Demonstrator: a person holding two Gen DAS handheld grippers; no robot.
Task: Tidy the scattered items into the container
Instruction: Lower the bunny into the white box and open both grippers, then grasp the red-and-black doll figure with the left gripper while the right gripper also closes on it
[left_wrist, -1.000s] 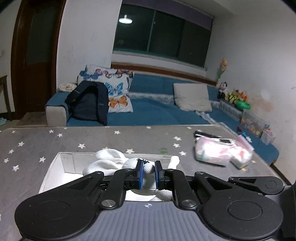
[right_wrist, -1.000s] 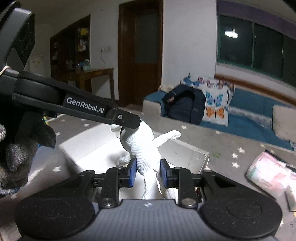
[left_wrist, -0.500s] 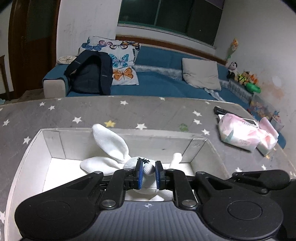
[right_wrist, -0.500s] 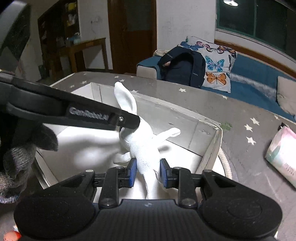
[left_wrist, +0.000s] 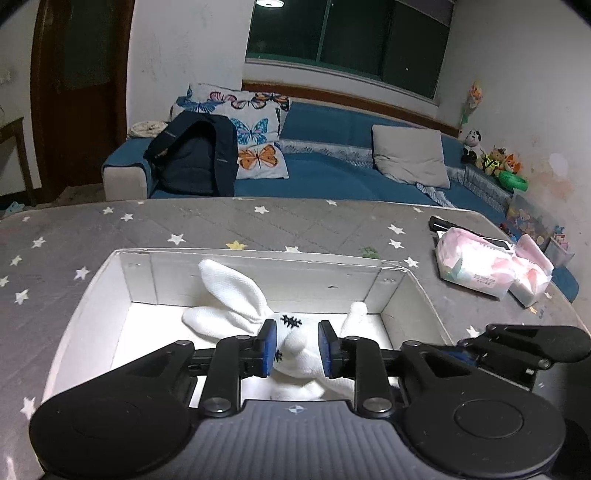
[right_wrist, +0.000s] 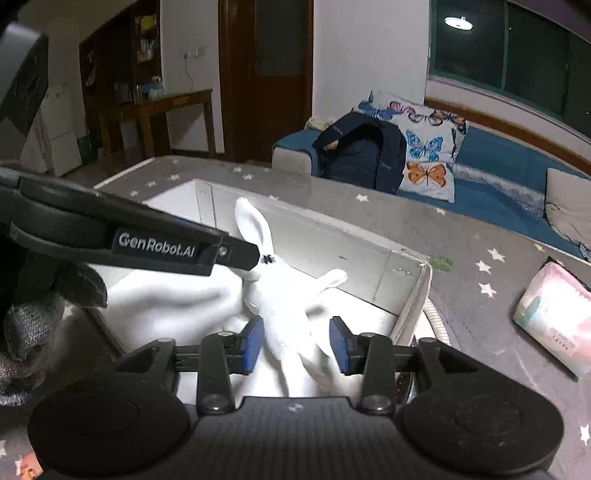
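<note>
Both hand-held grippers hung low over the white box (left_wrist: 413, 280), jaws spread, nothing clamped. My left hand-held gripper (left_wrist: 297, 347) bracketed the head of the white rabbit toy (left_wrist: 236, 295) without pinching it; my right hand-held gripper (right_wrist: 297, 345) stood apart around its body. I judged this the release step: the toy lay inside the box, ears toward the far wall. I saw nothing else in there. Next I would need to lift both clear without snagging fabric, then reach right for the pink tissue packs (left_wrist: 476, 264) on the starred bench (left_wrist: 258, 225).
</note>
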